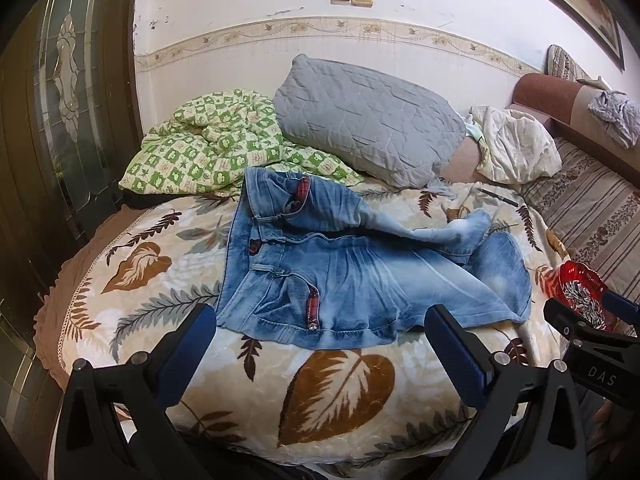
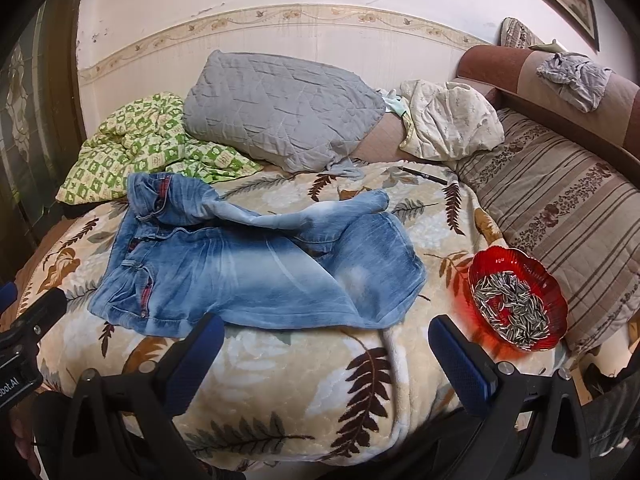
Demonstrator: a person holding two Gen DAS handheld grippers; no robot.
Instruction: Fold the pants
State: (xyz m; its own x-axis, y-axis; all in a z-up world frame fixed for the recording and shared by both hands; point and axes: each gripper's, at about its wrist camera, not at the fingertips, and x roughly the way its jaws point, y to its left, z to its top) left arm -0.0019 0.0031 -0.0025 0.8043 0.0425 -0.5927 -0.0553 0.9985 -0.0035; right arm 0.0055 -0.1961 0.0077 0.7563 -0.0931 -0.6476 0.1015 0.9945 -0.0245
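Light blue jeans (image 1: 360,272) lie rumpled on the leaf-patterned blanket (image 1: 340,392), waistband to the left, legs bent back at the right with one leg crossing over the other. They also show in the right wrist view (image 2: 256,268). My left gripper (image 1: 320,320) is open and empty, just in front of the jeans' near edge. My right gripper (image 2: 324,332) is open and empty, in front of the jeans' near edge. The right gripper's body also shows at the right edge of the left wrist view (image 1: 592,344).
A red glass bowl of sunflower seeds (image 2: 516,300) stands on the blanket right of the jeans. A grey quilted pillow (image 2: 280,108), a green checked quilt (image 2: 140,144), a cream cloth (image 2: 452,120) and a black pen (image 2: 424,176) lie behind. A striped cushion (image 2: 560,208) is at right.
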